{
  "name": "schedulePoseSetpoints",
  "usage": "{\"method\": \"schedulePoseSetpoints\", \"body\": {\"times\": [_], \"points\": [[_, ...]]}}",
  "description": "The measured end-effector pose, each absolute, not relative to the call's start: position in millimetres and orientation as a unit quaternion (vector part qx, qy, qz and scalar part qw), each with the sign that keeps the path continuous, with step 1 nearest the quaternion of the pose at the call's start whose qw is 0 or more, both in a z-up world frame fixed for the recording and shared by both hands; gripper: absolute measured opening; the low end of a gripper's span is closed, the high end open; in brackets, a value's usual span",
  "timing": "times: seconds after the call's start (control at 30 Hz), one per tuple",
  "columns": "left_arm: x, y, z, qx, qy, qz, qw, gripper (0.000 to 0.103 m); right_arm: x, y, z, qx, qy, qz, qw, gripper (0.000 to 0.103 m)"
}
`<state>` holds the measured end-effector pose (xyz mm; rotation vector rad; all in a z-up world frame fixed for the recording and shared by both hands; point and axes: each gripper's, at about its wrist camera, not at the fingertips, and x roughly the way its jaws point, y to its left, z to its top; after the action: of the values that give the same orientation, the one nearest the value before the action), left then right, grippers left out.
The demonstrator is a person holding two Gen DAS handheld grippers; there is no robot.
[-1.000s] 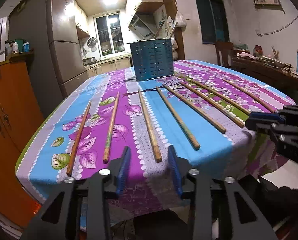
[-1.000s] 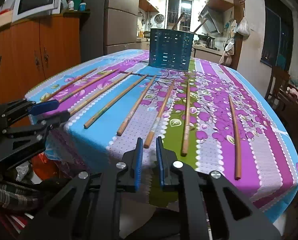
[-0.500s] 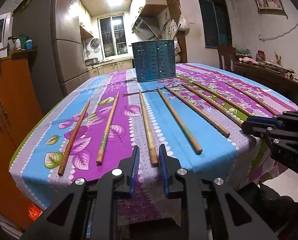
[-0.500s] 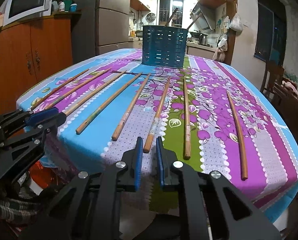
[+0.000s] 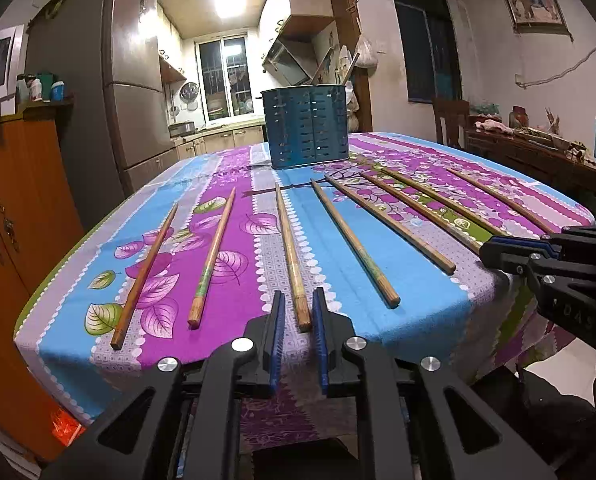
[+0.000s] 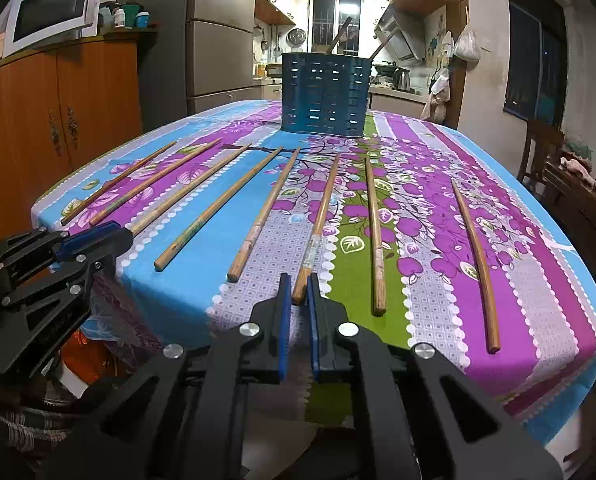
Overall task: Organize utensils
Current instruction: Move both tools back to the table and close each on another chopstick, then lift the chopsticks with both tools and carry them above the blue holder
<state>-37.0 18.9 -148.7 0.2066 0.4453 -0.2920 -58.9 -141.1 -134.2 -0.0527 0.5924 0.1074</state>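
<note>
Both grippers, L (image 5: pixel 298 322) & R (image 6: pixel 296 294), slightly spread, each w/ a chopstick (image 5: pixel 292 256) end between fingers.

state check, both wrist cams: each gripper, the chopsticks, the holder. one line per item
left gripper: jaws slightly apart, straddling the near end of third chopstick from left, not clamped.
right gripper: jaws slightly apart around the near tip of sixth chopstick from left.
chopsticks: eight, flat on tablecloth, spread apart.
blue utensil holder: upright at far end, two utensils inside.
</note>
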Motion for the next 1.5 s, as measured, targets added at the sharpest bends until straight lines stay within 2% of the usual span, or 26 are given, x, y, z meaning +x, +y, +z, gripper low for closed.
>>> {"method": "schedulePoseSetpoints", "body": {"times": [0.47,0.73,1.07,1.5], "points": [[-37.1,19.9,-147.5,0.098,0.219,-0.149,0.959,0.008,-59.8,-141.9,-133.1,-0.018,0.286,0.050,0.957,0.006],[-37.9,28.6,-125.4,0.107,0.207,-0.131,0.964,0.007,-73.4,-141.5,-109.3,-0.028,0.235,0.060,0.970,0.006],[-49.3,37.6,-61.7,0.102,0.148,-0.145,0.973,0.008,-87.0,-148.4,-45.6,-0.054,0.137,0.067,0.987,0.005],[-34.7,37.3,27.1,0.058,0.102,-0.182,0.976,0.008,-64.7,-166.0,18.5,-0.037,0.090,0.112,0.989,0.005]]}}
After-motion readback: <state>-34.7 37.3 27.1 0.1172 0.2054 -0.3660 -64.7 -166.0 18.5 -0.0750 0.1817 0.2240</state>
